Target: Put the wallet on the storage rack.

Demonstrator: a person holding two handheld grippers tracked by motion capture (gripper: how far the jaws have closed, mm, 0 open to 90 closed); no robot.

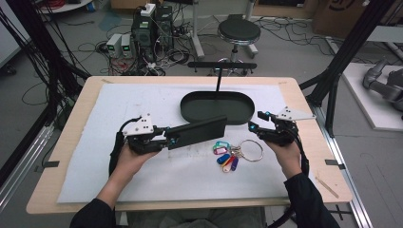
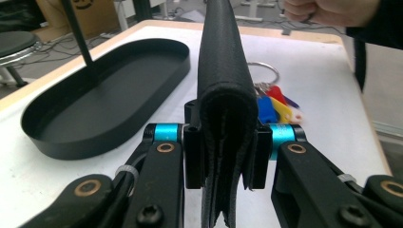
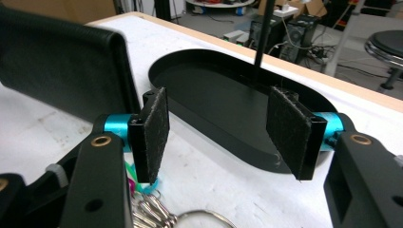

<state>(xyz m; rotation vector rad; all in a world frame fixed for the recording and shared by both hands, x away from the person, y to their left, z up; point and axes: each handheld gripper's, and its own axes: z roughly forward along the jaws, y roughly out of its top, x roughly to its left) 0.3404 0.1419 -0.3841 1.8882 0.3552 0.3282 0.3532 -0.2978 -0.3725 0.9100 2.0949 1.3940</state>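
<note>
Black leather wallet (image 1: 197, 132): clamped at one end by left gripper (image 1: 167, 141), held level above the white mat, just short of oval tray (image 1: 190, 113). Right gripper (image 1: 255, 121): jaws wide, empty, above key bunch (image 1: 227, 156). Risk: end-only grip lets the wallet sag or slip out.

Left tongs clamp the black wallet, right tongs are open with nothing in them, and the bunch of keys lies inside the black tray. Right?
Not quite. The bunch of keys lies on the white mat in front of the black tray, not inside it, as the high view shows. The rest is right.
</note>
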